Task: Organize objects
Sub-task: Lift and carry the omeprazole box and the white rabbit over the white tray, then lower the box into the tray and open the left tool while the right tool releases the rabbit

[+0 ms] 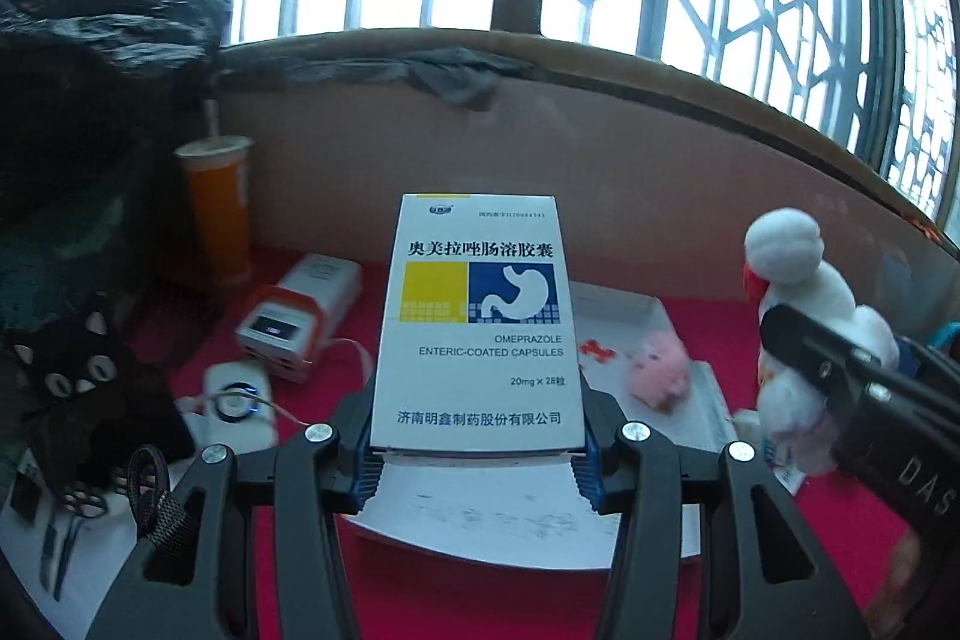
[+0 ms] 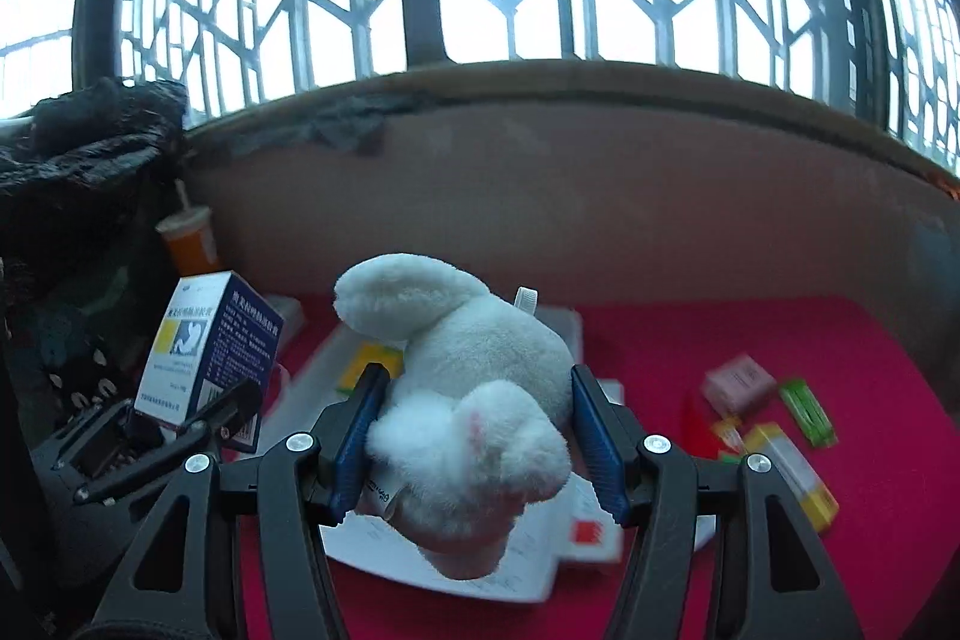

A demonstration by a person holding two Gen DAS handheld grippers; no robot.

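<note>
White plush toy (image 2: 480,400) between right gripper (image 2: 480,442) jaws, above red cloth (image 2: 810,328).

One omeprazole capsule box (image 1: 477,322) is in view, and one white plush toy (image 2: 474,400). One orange cup with a straw (image 1: 217,208) stands at the back left, and one white-and-orange device (image 1: 294,316) lies near it. One small pink plush (image 1: 660,370) sits on one white tray (image 1: 636,310). To the right lie one pink box (image 2: 739,383), one green box (image 2: 809,411) and one yellow box (image 2: 792,472). Two claws: left (image 1: 477,454), right (image 2: 474,436).

Glossy cardboard box (image 1: 477,322); fluffy white plush toy (image 2: 474,388); matt red cloth (image 2: 750,340); smooth black plastic fingers (image 1: 354,436); translucent orange plastic cup (image 1: 219,208).
</note>
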